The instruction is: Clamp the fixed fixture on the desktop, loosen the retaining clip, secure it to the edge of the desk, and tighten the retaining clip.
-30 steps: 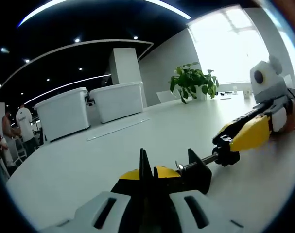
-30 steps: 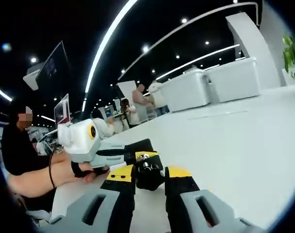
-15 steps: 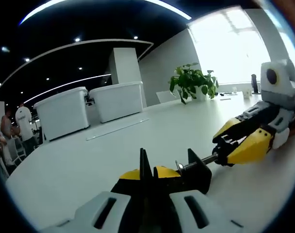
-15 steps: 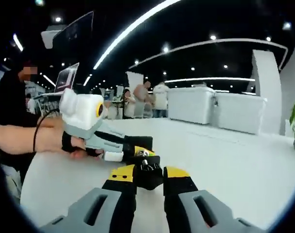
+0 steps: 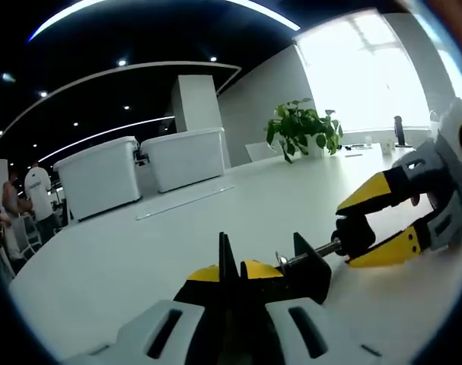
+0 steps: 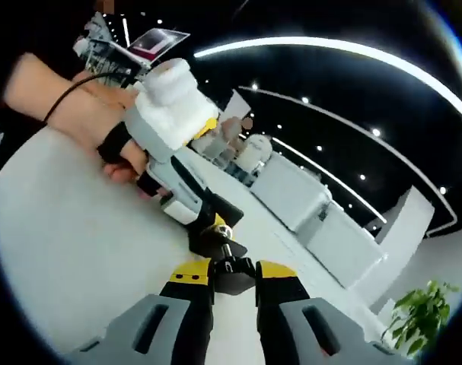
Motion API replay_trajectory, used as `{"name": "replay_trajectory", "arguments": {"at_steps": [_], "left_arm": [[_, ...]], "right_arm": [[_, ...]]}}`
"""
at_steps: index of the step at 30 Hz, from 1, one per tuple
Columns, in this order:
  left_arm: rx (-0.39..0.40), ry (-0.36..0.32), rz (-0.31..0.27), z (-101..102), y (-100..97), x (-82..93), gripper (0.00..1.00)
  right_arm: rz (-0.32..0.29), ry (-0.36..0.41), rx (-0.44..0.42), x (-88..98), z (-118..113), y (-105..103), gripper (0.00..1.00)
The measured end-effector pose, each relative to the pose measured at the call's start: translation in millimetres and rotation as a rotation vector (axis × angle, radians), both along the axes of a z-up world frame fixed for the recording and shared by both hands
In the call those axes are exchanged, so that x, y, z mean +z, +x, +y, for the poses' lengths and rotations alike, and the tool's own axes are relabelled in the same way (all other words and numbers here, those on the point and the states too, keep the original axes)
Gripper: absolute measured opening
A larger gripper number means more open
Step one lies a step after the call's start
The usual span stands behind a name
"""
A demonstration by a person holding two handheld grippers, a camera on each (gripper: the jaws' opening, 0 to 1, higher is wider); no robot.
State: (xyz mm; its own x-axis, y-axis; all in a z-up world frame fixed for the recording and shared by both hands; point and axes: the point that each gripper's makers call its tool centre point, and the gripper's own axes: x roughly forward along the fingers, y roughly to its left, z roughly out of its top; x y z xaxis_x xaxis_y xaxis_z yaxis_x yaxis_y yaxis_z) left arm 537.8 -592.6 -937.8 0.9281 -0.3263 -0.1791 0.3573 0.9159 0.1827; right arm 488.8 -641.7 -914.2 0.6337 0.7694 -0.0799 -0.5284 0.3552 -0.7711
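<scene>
Seen along the left gripper (image 5: 232, 283): yellow-tipped jaws clenched on the black body of the clamp fixture (image 5: 303, 272), resting low on the white desktop (image 5: 124, 262). From that body, a threaded screw rod (image 5: 322, 249) running off to the right into a black knob (image 5: 355, 234). Around the knob, the right gripper (image 5: 383, 223), entering from the right side with its two yellow jaws spread one above the other and pinching the knob between them (contact looks firm on both sides, though the far faces are hidden).

In the right gripper view, rolled heavily to one side: own yellow-tipped jaws rising from the bottom and closing on the same black knob (image 6: 233, 274), the short screw rod (image 6: 224, 251) leading away to the fixture body (image 6: 209, 237). Beyond it, the left gripper's grey-and-white housing (image 6: 168, 144), gripped by a person's hand (image 6: 101, 114) with a black strap across it and a thin cable trailing over the wrist.

Behind, across the left gripper view: two white storage bins (image 5: 139, 167) standing side by side on the desktop, a potted green plant (image 5: 301, 128) near the bright window (image 5: 360, 68), and a standing figure in a white shirt (image 5: 39, 190) at the far left. Curved ceiling light strips overhead.
</scene>
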Motion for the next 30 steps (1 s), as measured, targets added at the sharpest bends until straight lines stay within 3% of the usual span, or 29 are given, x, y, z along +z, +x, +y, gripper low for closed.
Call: {"name": "replay_trajectory", "arguments": {"at_steps": [2, 3, 5, 9, 12, 13, 14, 16, 20, 21, 24, 27, 30], "left_arm": [[0.000, 0.000, 0.000, 0.0, 0.1, -0.1, 0.07], [0.000, 0.000, 0.000, -0.1, 0.1, -0.1, 0.07], [0.000, 0.000, 0.000, -0.3, 0.2, -0.3, 0.07], [0.000, 0.000, 0.000, -0.4, 0.4, -0.6, 0.07], [0.000, 0.000, 0.000, -0.4, 0.7, -0.6, 0.07], [0.000, 0.000, 0.001, -0.4, 0.8, -0.7, 0.07], [-0.001, 0.000, 0.002, -0.5, 1.0, -0.8, 0.07], [0.001, 0.001, 0.001, -0.3, 1.6, -0.5, 0.07], [-0.001, 0.002, 0.000, 0.1, 2.9, -0.2, 0.07], [-0.001, 0.003, -0.001, 0.2, 3.2, -0.1, 0.07], [0.000, 0.004, -0.002, 0.5, 3.1, 0.0, 0.07], [0.000, 0.005, -0.003, 0.7, 3.2, 0.1, 0.07], [-0.001, 0.005, -0.003, 0.6, 2.9, 0.1, 0.07]], "right_arm": [[-0.084, -0.066, -0.009, -2.2, 1.6, -2.9, 0.20], [-0.089, -0.080, -0.008, -1.7, 2.2, -2.3, 0.20], [-0.039, -0.031, -0.008, -1.2, 0.2, 1.3, 0.20], [-0.021, -0.020, -0.006, 0.2, -1.0, 3.6, 0.20], [0.147, 0.114, 0.006, 3.7, -4.0, 6.5, 0.20], [0.186, 0.192, 0.023, 15.0, -5.1, 3.5, 0.22], [0.248, 0.320, 0.049, 29.5, -7.4, 2.5, 0.25], [0.441, 0.534, 0.094, 44.6, -15.8, 3.8, 0.25], [0.822, 0.710, 0.046, 28.3, -31.8, 27.6, 0.24], [0.878, 0.719, 0.049, 24.3, -31.6, 29.9, 0.24], [0.902, 0.725, 0.021, 19.2, -32.5, 36.2, 0.19], [0.978, 0.674, 0.020, 6.1, -22.8, 29.2, 0.18], [0.995, 0.638, 0.025, 0.9, -16.0, 27.1, 0.19]]}}
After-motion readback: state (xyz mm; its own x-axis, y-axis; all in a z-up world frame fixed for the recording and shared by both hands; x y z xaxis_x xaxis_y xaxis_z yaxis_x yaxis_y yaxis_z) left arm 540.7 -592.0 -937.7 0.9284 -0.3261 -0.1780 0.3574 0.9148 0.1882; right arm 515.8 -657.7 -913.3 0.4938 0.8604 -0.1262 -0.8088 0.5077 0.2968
